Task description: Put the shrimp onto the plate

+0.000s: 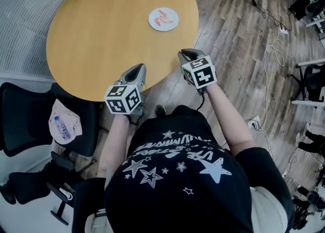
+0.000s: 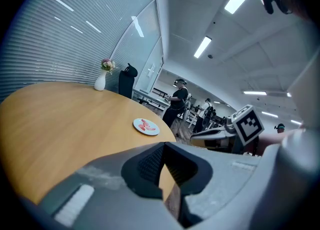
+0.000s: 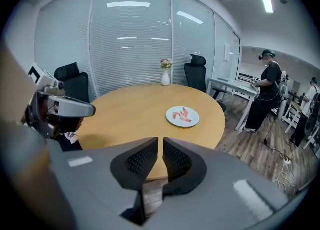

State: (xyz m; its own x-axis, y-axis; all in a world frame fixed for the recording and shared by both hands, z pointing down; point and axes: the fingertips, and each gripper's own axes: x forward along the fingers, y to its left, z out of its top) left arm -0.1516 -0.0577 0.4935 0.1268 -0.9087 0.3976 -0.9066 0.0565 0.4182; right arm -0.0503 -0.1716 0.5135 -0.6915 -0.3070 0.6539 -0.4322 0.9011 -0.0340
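Head view is showing the person sitting at the near edge of the round wooden table (image 1: 111,29), holding both tools just off its rim, close to the body. The white plate (image 1: 152,22) is sitting on the far side of the tabletop, well apart from either tool, and the pink shrimp (image 1: 163,19) pieces, three as far as I can make out, are lying on it.

The left gripper (image 1: 136,70) is pointing across the table with its jaws drawn nearly together, only a thin wedge of wood showing between them, and it is gripping nothing. The right gripper (image 1: 192,54) is hovering beside the table edge over the plank floor, its jaws closed to a narrow slit and likewise holding nothing.

Looking over the bare tabletop, I am seeing no loose shrimp anywhere off the plate; only a small white vase (image 3: 165,78) with flowers is standing at the far edge. I am judging the job as good as done, with nothing obvious left to carry.
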